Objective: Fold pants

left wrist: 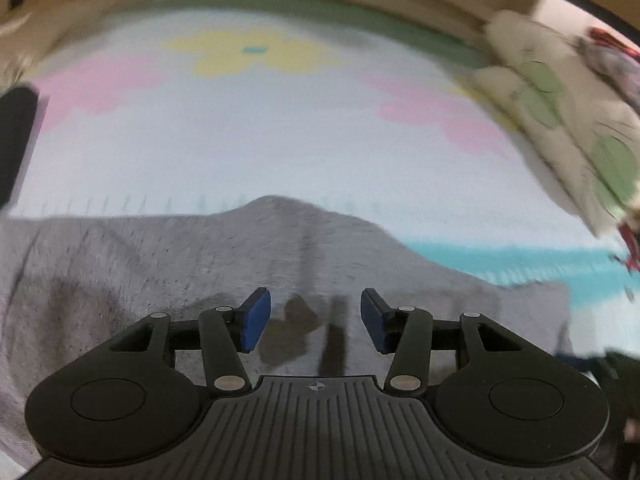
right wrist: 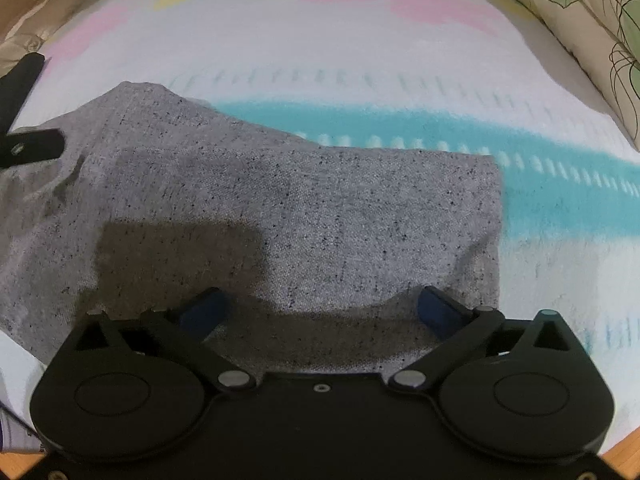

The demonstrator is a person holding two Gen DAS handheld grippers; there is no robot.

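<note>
Grey speckled pants lie spread on a white blanket with pink, yellow and teal patterns. In the right wrist view my right gripper is open wide, low over the pants' near part, with cloth between and just in front of its blue pads. In the left wrist view the pants fill the lower half. My left gripper is open and empty just above the cloth. The left gripper also shows in the right wrist view at the far left edge.
Cream pillows with green leaf print lie along the right side; they also show in the left wrist view. A wooden floor shows at the bed's near edge. A dark object sits at the left edge.
</note>
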